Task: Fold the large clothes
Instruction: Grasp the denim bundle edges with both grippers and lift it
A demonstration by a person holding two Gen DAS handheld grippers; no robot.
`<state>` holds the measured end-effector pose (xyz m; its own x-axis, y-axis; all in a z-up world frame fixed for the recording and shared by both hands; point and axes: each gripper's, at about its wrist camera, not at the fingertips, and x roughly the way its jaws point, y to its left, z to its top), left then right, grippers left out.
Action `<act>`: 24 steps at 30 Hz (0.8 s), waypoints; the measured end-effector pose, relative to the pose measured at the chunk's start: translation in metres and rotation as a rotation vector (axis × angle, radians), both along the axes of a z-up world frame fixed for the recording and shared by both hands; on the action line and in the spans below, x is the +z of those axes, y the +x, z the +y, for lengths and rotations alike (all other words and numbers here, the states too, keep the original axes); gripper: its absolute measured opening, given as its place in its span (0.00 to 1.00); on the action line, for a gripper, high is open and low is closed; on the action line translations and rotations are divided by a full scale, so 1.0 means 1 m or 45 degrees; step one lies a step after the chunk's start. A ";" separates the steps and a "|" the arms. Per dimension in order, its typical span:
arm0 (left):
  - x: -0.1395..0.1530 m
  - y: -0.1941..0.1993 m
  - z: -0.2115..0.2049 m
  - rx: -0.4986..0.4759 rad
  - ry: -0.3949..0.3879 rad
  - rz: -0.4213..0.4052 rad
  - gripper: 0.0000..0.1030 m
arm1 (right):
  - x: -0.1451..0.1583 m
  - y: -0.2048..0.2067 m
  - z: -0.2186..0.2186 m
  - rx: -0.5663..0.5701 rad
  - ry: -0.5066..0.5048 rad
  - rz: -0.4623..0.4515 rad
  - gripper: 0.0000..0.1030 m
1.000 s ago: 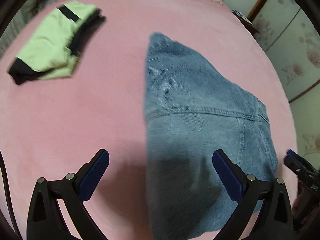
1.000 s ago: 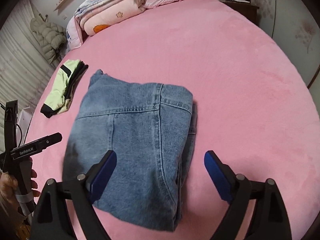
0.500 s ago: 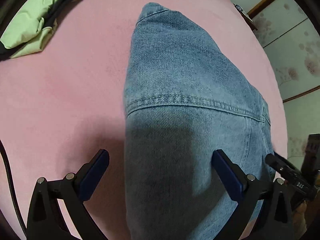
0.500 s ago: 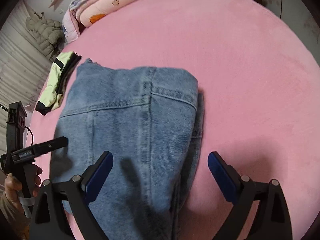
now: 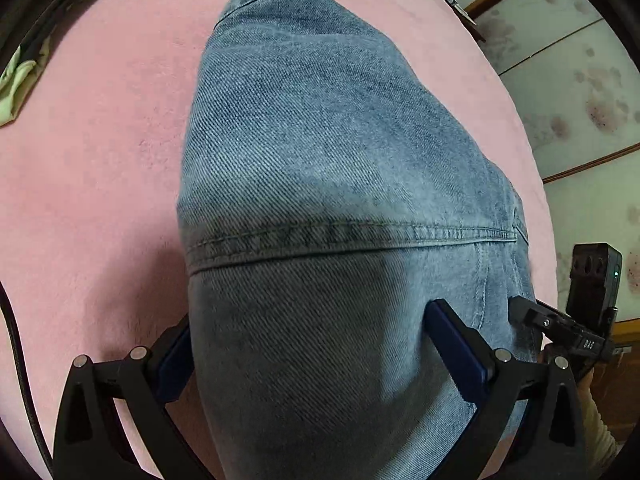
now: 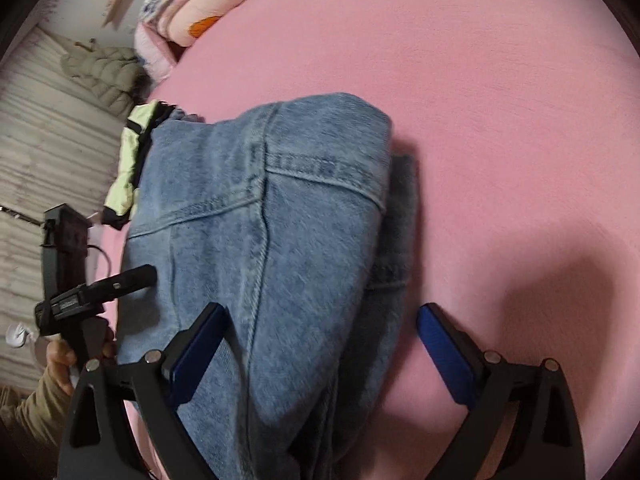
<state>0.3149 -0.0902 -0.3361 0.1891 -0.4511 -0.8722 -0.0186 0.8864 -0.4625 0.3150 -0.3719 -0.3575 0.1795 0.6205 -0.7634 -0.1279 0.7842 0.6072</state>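
Observation:
A folded blue denim garment (image 5: 328, 168) lies on the pink bed (image 5: 100, 140); it also shows in the right wrist view (image 6: 272, 232). My left gripper (image 5: 316, 344) is open and straddles the garment's near left edge: one finger sits low at the fabric's side, the other rests on top of the denim. My right gripper (image 6: 320, 336) is open over the garment's near right edge, one finger above the denim, the other above the pink sheet. The right gripper (image 5: 560, 328) shows in the left wrist view and the left gripper (image 6: 92, 292) in the right wrist view.
A folded light-green and black garment (image 6: 132, 160) lies beyond the denim, toward the bed's left side (image 5: 12, 88). Folded quilts and pillows (image 6: 200, 8) sit at the head of the bed. A padded coat (image 6: 104, 76) hangs by the wall. Wardrobe doors (image 5: 580, 80) stand on the right.
Both grippers have moved down and forward onto the near end of the denim garment, which now fills both views. Both stay open.

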 end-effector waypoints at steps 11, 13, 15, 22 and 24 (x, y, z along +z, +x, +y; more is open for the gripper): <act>-0.003 0.003 -0.007 -0.026 0.021 -0.005 0.82 | -0.009 0.017 0.025 0.063 0.116 0.001 0.43; 0.015 -0.007 -0.017 -0.035 0.091 -0.064 0.62 | 0.000 0.013 0.024 0.048 0.117 -0.012 0.33; 0.032 -0.015 -0.021 -0.023 0.126 -0.099 0.51 | 0.023 0.003 0.032 0.052 0.067 -0.063 0.24; 0.109 -0.056 0.003 -0.026 0.106 -0.169 0.42 | 0.098 -0.037 0.047 0.036 -0.077 -0.168 0.21; 0.128 -0.072 0.012 -0.045 0.100 -0.157 0.42 | 0.118 -0.053 0.051 0.039 -0.077 -0.167 0.21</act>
